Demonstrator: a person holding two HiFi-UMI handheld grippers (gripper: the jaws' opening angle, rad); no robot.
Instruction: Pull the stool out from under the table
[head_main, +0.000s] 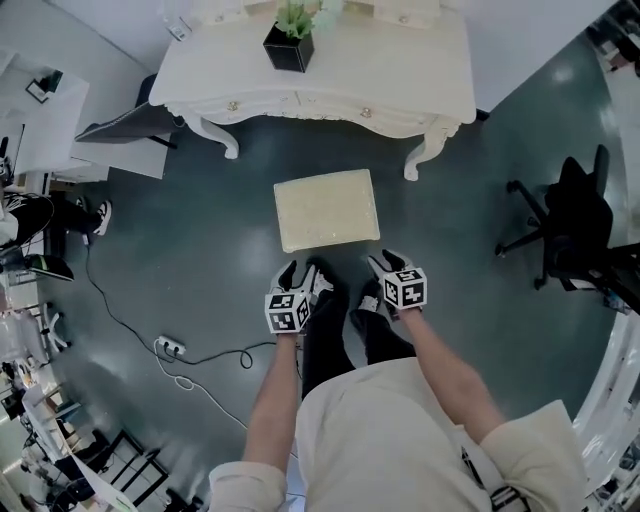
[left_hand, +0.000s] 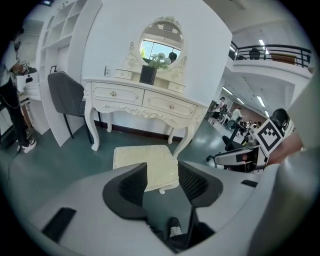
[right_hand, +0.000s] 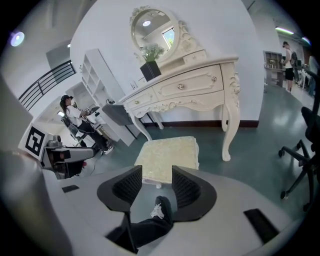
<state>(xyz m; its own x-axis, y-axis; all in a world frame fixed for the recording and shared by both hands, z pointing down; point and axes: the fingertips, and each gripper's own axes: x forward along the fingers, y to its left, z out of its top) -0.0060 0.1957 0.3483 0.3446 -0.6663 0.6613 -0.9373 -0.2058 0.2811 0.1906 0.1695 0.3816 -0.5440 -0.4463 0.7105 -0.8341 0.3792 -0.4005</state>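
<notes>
The cream cushioned stool (head_main: 327, 209) stands on the dark floor, in front of the white dressing table (head_main: 330, 90) and clear of its legs. My left gripper (head_main: 303, 272) and right gripper (head_main: 385, 263) hover side by side just short of the stool's near edge, apart from it. In the left gripper view the left gripper (left_hand: 162, 175) is open, with the stool (left_hand: 145, 160) and table (left_hand: 145, 102) seen beyond its empty jaws. The right gripper (right_hand: 157, 180) is likewise open and empty, the stool (right_hand: 167, 157) showing past it.
A black plant pot (head_main: 288, 47) sits on the table. A black office chair (head_main: 570, 225) stands at the right, a grey chair (head_main: 125, 125) at the table's left. A power strip with cable (head_main: 170, 348) lies on the floor at the left. The person's legs (head_main: 330, 335) are below the grippers.
</notes>
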